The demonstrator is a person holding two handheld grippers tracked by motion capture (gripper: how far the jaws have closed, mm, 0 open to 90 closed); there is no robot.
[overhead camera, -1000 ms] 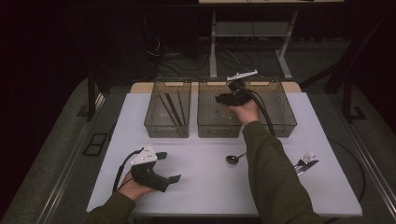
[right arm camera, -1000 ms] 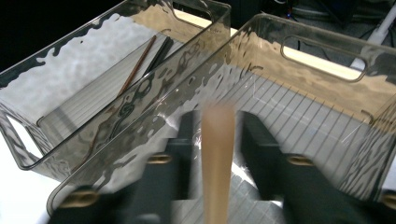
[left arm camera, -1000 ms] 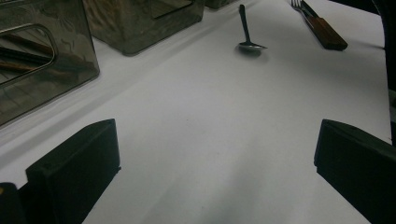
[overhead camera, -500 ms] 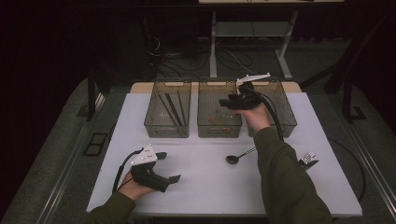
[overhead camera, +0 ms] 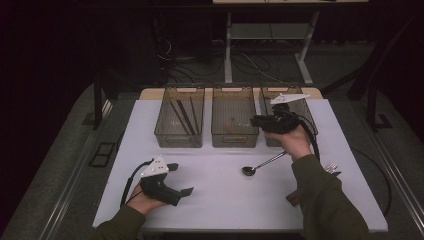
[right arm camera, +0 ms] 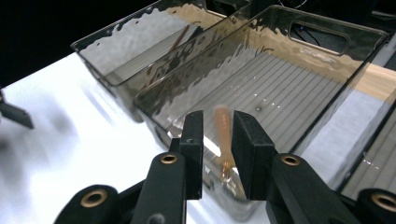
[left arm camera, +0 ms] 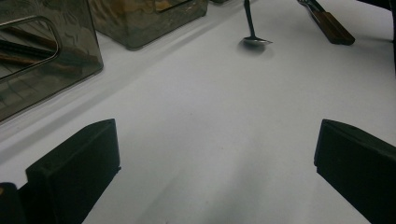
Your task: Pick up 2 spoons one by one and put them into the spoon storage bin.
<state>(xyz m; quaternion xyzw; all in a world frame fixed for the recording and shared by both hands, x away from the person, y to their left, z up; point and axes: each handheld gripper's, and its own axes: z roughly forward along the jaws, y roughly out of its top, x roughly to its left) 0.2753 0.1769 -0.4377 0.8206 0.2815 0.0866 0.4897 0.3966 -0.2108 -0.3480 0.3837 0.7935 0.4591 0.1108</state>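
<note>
**Right tongs over the middle bin, empty; metal spoon waits on the table**

The right tongs (overhead camera: pixel 255 120) hang above the near wall of the middle bin (overhead camera: pixel 234 89). Their jaws have just been closing and stand narrowly apart. Nothing is pinched: the small wooden utensil (right arm camera: pixel 222 121) seen through the gap lies beyond them on the ribbed bin floor, blurred. The left tongs (overhead camera: pixel 181 178) rest on the white table (overhead camera: pixel 225 200), jaws spread wide with bare tabletop between them.

Below and just behind the right tongs, a metal spoon (overhead camera: pixel 262 163) lies on the table, bowl towards the left tongs. A fork (overhead camera: pixel 331 167) lies farther out to the right. The left bin (overhead camera: pixel 179 135) holds dark chopsticks.

Judgement: the wooden piece looks delivered, and the spoon is the likely next pick. Recommended: open the jaws well before descending, come straight down across the thin handle rather than the bowl, and clear the bin rim first.

No brand, label or writing is legible.
</note>
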